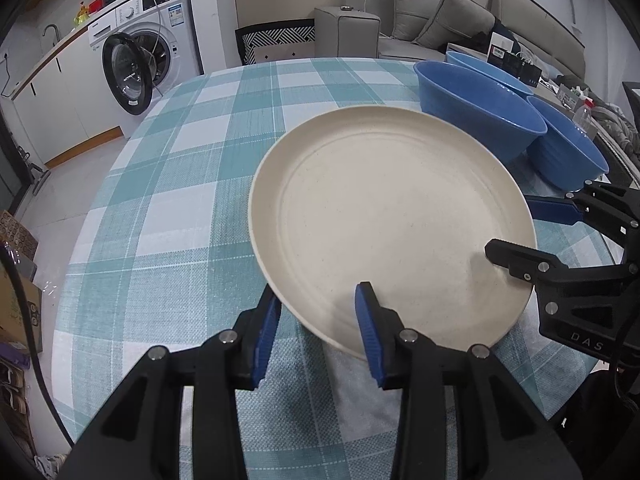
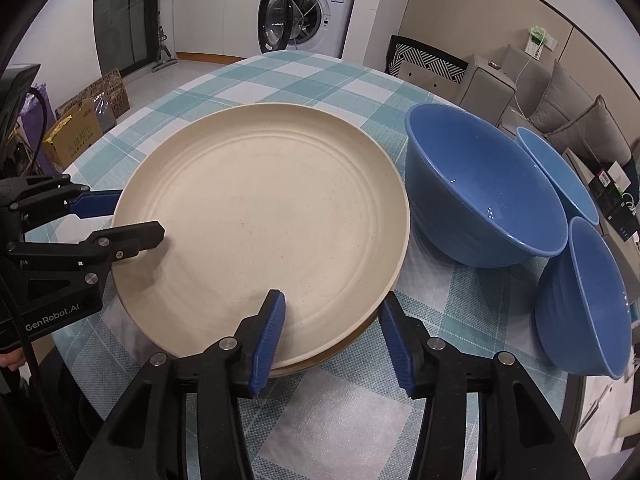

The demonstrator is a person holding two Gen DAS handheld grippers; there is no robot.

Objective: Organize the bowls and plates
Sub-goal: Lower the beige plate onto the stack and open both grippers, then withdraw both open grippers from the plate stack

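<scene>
Checked tablecloth (image 1: 192, 184), cream plate (image 2: 260, 216), both grippers' jaws released astride its rim, "GenRobot.AI" lettering.

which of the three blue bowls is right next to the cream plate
The darkest blue bowl, the middle one of the three: its side sits right beside the cream plate rim. The paler far bowl and the tilted near bowl lie beyond it.

The left tool (image 1: 316, 322) is held low with its blue-padded fingers (image 1: 370, 334) spread apart, one on each side of a rim, while the right tool (image 2: 332, 330) is likewise held open and level, its fingers (image 2: 270, 336) also set astride the edge without closing.
</scene>
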